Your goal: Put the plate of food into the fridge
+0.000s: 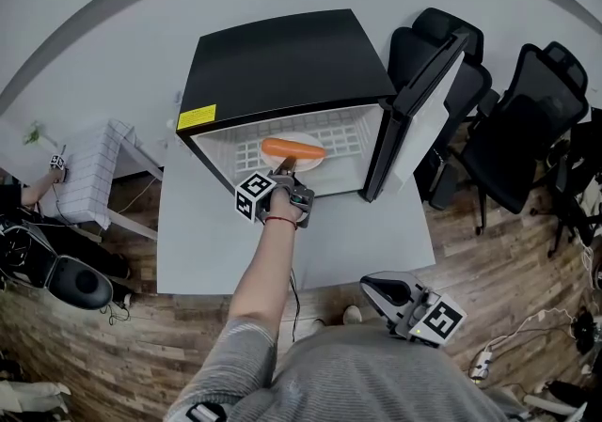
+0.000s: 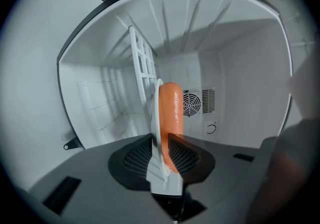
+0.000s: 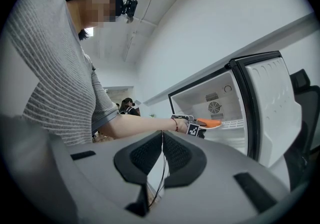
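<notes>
A white plate (image 1: 312, 141) with a long orange sausage (image 1: 292, 149) lies on the wire shelf (image 1: 343, 132) inside the open black fridge (image 1: 282, 58). My left gripper (image 1: 285, 167) reaches into the fridge opening. The plate's near rim (image 2: 156, 133) runs between its pads, edge-on, and the sausage (image 2: 171, 111) lies beside it. The jaws stand a little apart around the rim and do not clamp it. My right gripper (image 1: 374, 285) hangs low at the right near the person's body. It is shut with nothing in it, its pads (image 3: 150, 158) meeting.
The fridge stands on a grey table (image 1: 207, 242) with its door (image 1: 419, 115) swung open to the right. Black office chairs (image 1: 527, 129) crowd the right side. A white grid-topped table (image 1: 89, 171) is at the left. A fan vent (image 2: 191, 102) marks the fridge's back wall.
</notes>
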